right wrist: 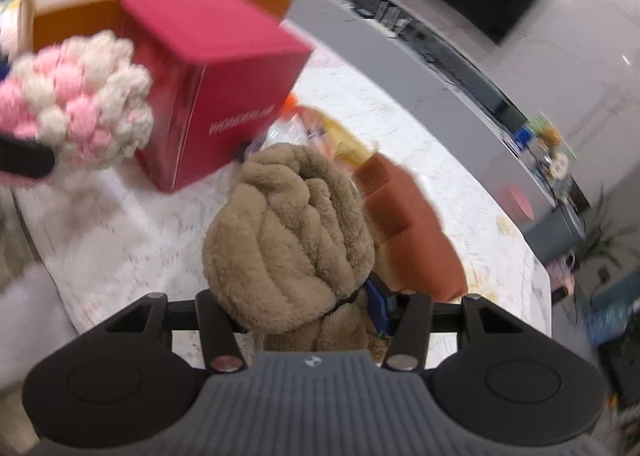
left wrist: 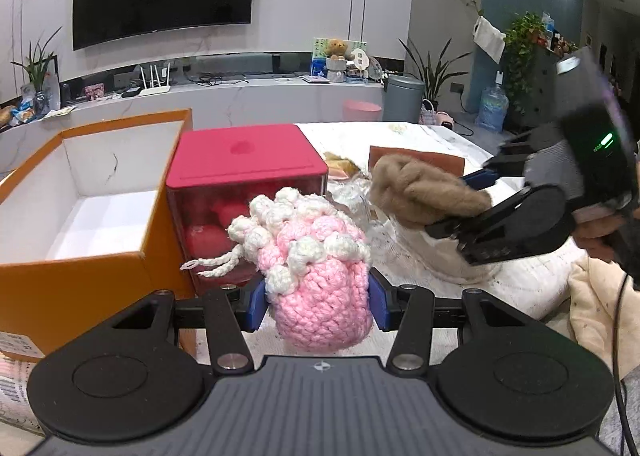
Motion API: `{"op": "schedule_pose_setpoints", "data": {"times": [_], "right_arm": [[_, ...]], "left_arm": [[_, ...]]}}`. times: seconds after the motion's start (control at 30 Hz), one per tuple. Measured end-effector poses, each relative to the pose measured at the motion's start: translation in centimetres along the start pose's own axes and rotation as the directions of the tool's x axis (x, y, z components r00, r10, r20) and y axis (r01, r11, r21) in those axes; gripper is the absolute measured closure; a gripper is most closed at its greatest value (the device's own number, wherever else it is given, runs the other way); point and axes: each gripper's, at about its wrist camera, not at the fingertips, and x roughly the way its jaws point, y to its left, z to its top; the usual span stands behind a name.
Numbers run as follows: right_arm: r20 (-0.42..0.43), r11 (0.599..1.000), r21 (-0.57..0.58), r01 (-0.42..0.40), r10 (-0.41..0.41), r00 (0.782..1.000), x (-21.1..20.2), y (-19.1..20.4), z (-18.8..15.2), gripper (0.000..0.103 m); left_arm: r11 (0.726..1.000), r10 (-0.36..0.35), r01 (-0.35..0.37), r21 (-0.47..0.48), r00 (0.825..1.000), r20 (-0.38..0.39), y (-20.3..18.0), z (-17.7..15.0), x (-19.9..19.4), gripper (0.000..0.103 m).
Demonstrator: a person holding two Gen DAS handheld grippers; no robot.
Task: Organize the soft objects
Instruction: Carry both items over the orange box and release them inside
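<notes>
A pink and white crochet pouch (left wrist: 320, 280) sits between the blue pads of my left gripper (left wrist: 318, 304), which is shut on its lower half; its drawstring dangles to the left. In the right wrist view the pouch (right wrist: 80, 104) shows blurred at the far left. A tan plush knot (left wrist: 420, 192) hangs above the table in my right gripper (left wrist: 456, 204). Seen from that gripper (right wrist: 308, 316), the plush knot (right wrist: 288, 232) fills the gap between the fingers, and one blue pad (right wrist: 378, 308) presses its right side. The left finger is hidden behind the plush.
An open orange box (left wrist: 100, 264) with a white inside stands at the left, and a red lidded box (left wrist: 244, 156) sits right beside it. A rust-brown block (right wrist: 412, 240) and yellow packets (left wrist: 340, 168) lie further back on the white marbled table (left wrist: 500, 284).
</notes>
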Motion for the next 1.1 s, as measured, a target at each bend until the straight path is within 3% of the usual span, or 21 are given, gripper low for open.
{"op": "schedule_pose_setpoints", "data": {"times": [0.1, 0.17, 0.33, 0.43, 0.57, 0.63, 0.8, 1.1], "right_arm": [[0.046, 0.987, 0.157, -0.042, 0.036, 0.998, -1.9, -1.2, 0.6, 0.050], [0.094, 0.957, 0.272, -0.098, 0.075, 0.993, -3.1, -1.9, 0.8, 0.050], [0.260, 0.797, 0.523, -0.303, 0.189, 0.947, -5.5, -3.7, 0.9, 0.050], [0.316, 0.736, 0.569, -0.367, 0.216, 0.924, -6.3, -3.6, 1.0, 0.050], [0.359, 0.694, 0.591, -0.411, 0.229, 0.905, -7.2, -3.5, 1.3, 0.050], [0.368, 0.691, 0.594, -0.412, 0.223, 0.903, -7.9, -3.2, 1.7, 0.050], [0.356, 0.772, 0.524, -0.359, 0.184, 0.916, -9.4, -1.0, 4.6, 0.050], [0.441, 0.799, 0.450, -0.399, 0.189, 0.877, -11.8, 3.9, 10.7, 0.050]], "left_arm": [[1.000, -0.009, 0.009, -0.026, 1.000, 0.001, 0.4, 0.2, -0.4, 0.046], [0.999, -0.008, 0.008, -0.042, 1.000, -0.002, 0.9, 0.4, -0.6, 0.046], [0.993, -0.062, 0.062, -0.104, 0.998, 0.007, 2.4, 0.9, -1.4, 0.046], [0.987, -0.092, 0.096, -0.128, 0.995, 0.033, 3.1, 1.3, -2.0, 0.046], [0.983, -0.089, 0.098, -0.157, 0.994, 0.061, 3.9, 2.2, -2.9, 0.046], [0.985, -0.058, 0.070, -0.158, 0.995, 0.078, 4.0, 2.8, -3.3, 0.046], [0.987, 0.020, -0.001, -0.158, 0.992, 0.121, 5.1, 4.3, -4.5, 0.046], [0.977, 0.065, -0.041, -0.210, 0.992, 0.110, 10.6, 6.8, -5.4, 0.046]]}}
